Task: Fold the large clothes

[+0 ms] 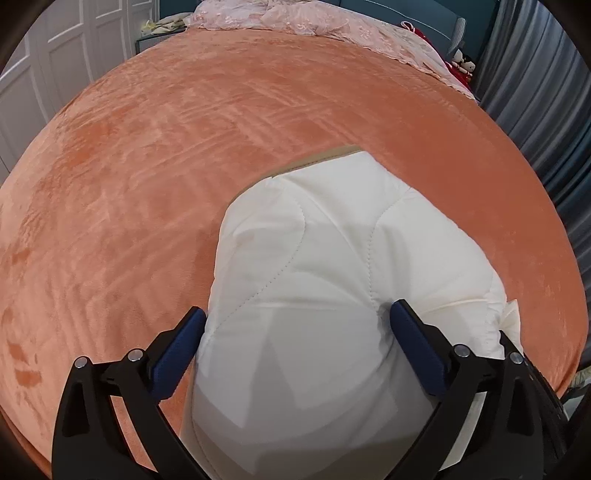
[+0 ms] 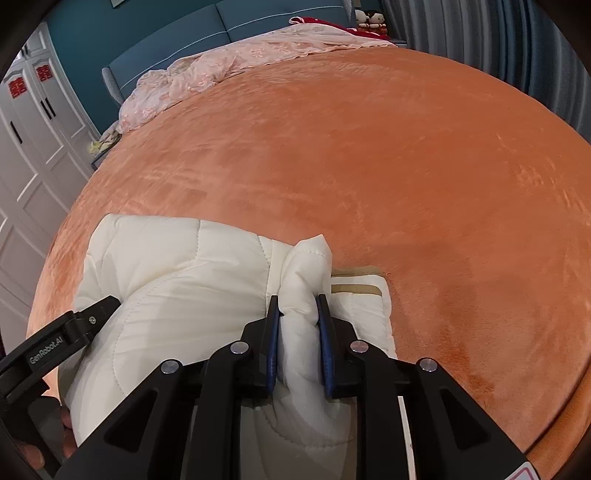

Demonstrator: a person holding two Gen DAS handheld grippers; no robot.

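Observation:
A white quilted padded jacket [image 1: 314, 258] lies bunched and folded on the orange bed cover, near the front edge. My left gripper [image 1: 297, 314] has its jaws wide apart around a thick bulge of the jacket, with both blue pads [image 1: 417, 339] against the fabric. In the right wrist view the jacket [image 2: 177, 266] lies front left, with a tan trimmed edge [image 2: 356, 288] showing. My right gripper [image 2: 297, 302] is shut on a thick fold of the jacket. The left gripper's black arm [image 2: 74, 325] shows at the left.
The orange plush bed cover [image 1: 184, 166] spreads across the bed. A pink lace blanket [image 2: 221, 70] is heaped at the head by the blue headboard [image 2: 177, 33]. White wardrobe doors [image 2: 33, 147] stand left, grey curtains [image 1: 535, 92] right.

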